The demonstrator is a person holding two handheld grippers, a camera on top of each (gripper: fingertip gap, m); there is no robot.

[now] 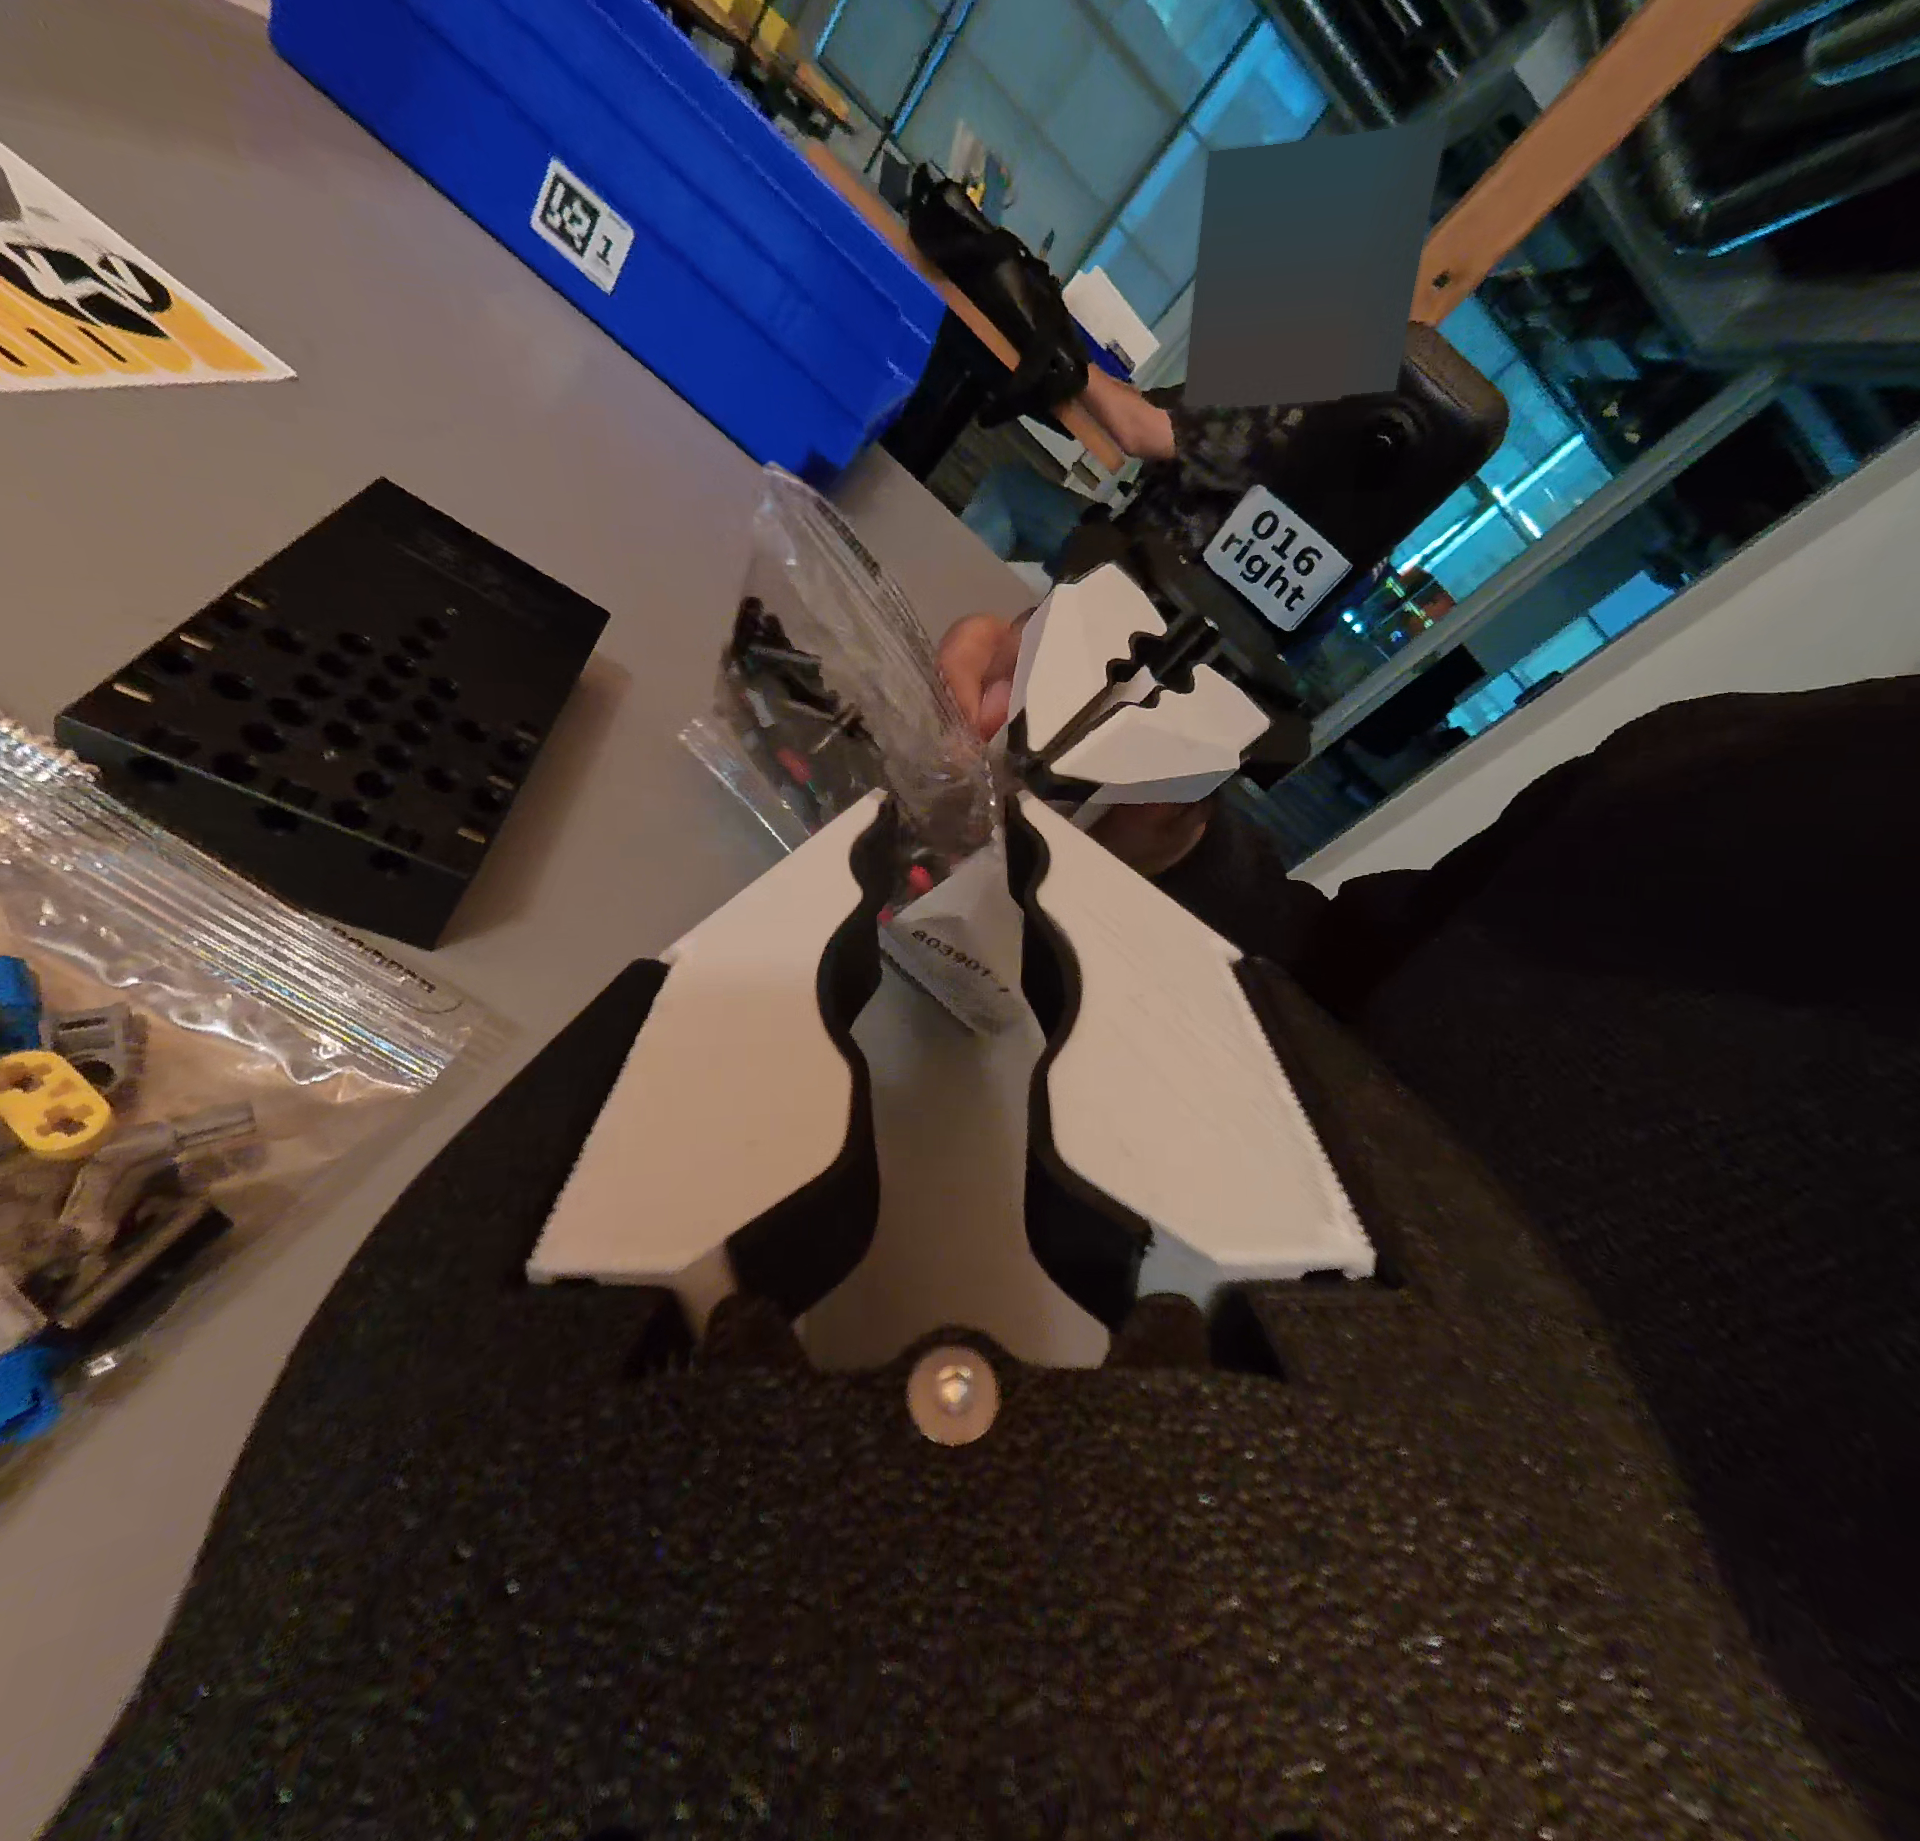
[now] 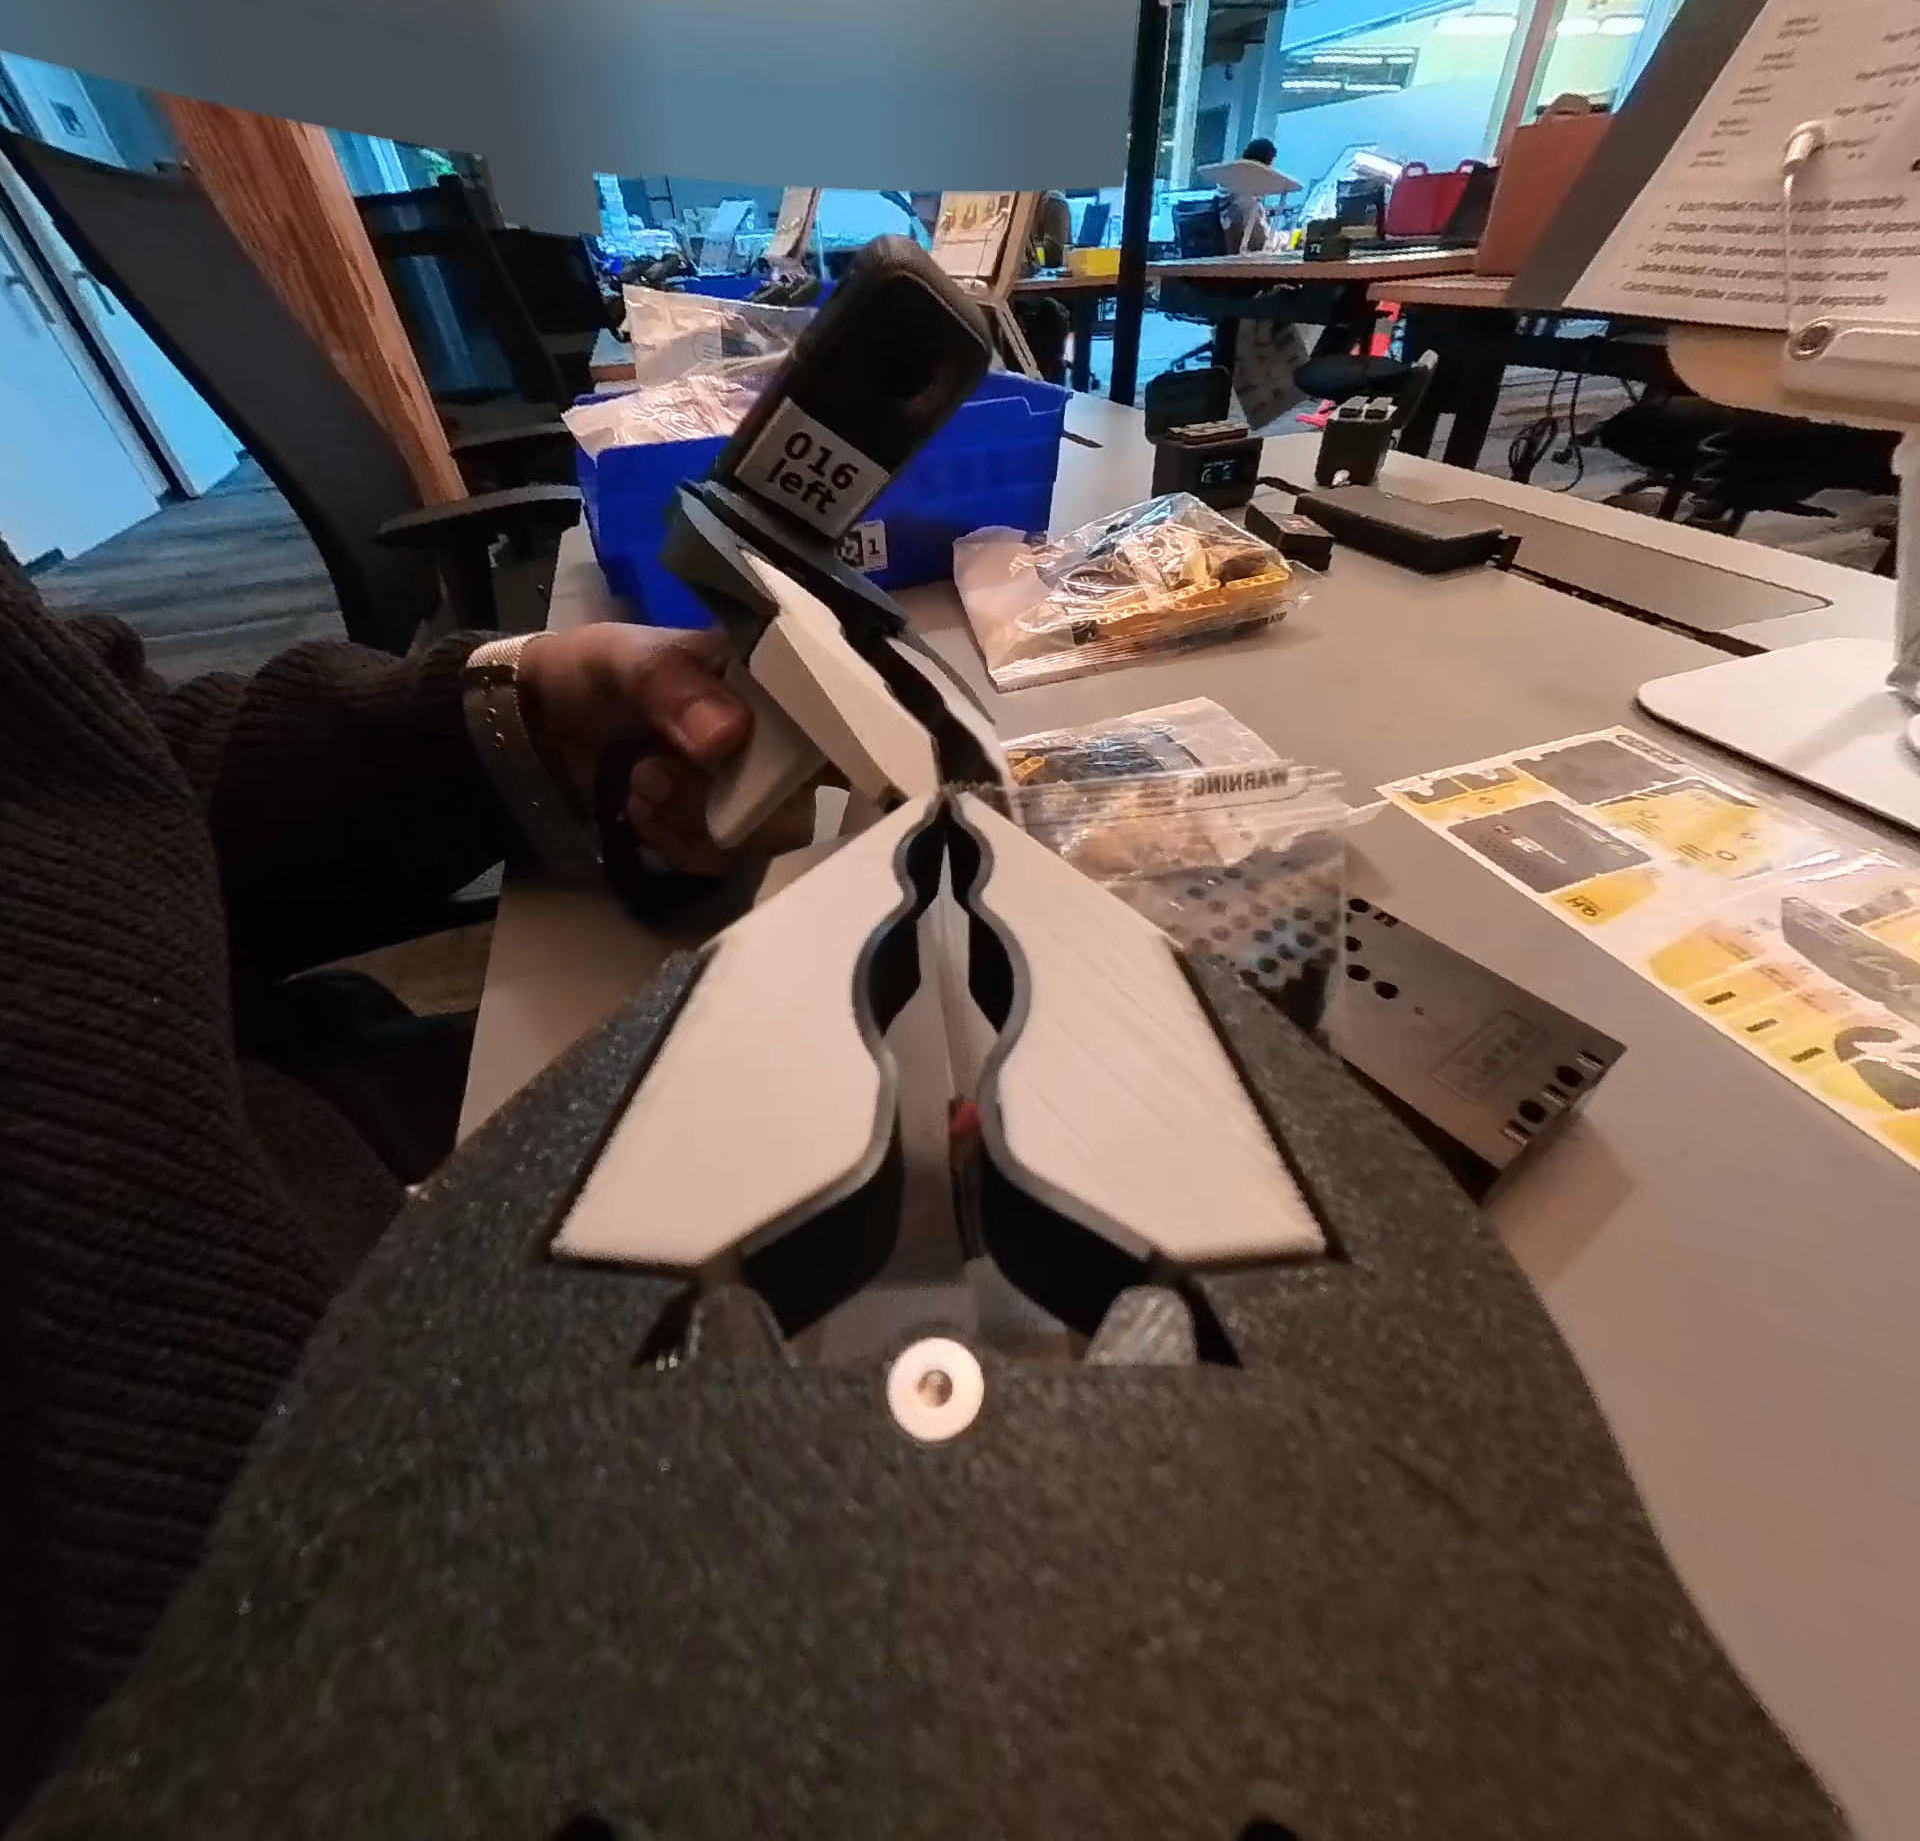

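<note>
A clear plastic bag point(image 1: 821, 690) of small black and red parts is held up above the grey table point(image 1: 416, 420), between both grippers. My left gripper point(image 1: 948, 815) is shut on the bag's crumpled corner. My right gripper point(image 2: 948, 804) is shut on the bag's edge, and a thin strip of plastic runs back between its fingers. The two grippers' tips almost touch each other. The right gripper also shows in the left wrist view point(image 1: 1023, 768), and the left gripper in the right wrist view point(image 2: 971, 768). The bag point(image 2: 1174, 815) hangs to the right of the tips there.
A black perforated box point(image 1: 332, 711) lies just beyond the bag, also in the right wrist view point(image 2: 1455, 1022). A blue bin point(image 1: 582, 160) stands at the back. Another bag of parts point(image 1: 125, 1095), a yellow printed sheet point(image 2: 1662, 856) and a monitor base point(image 2: 1787, 711) are on the table. Both grippers' tips are close together, under 4 cm apart.
</note>
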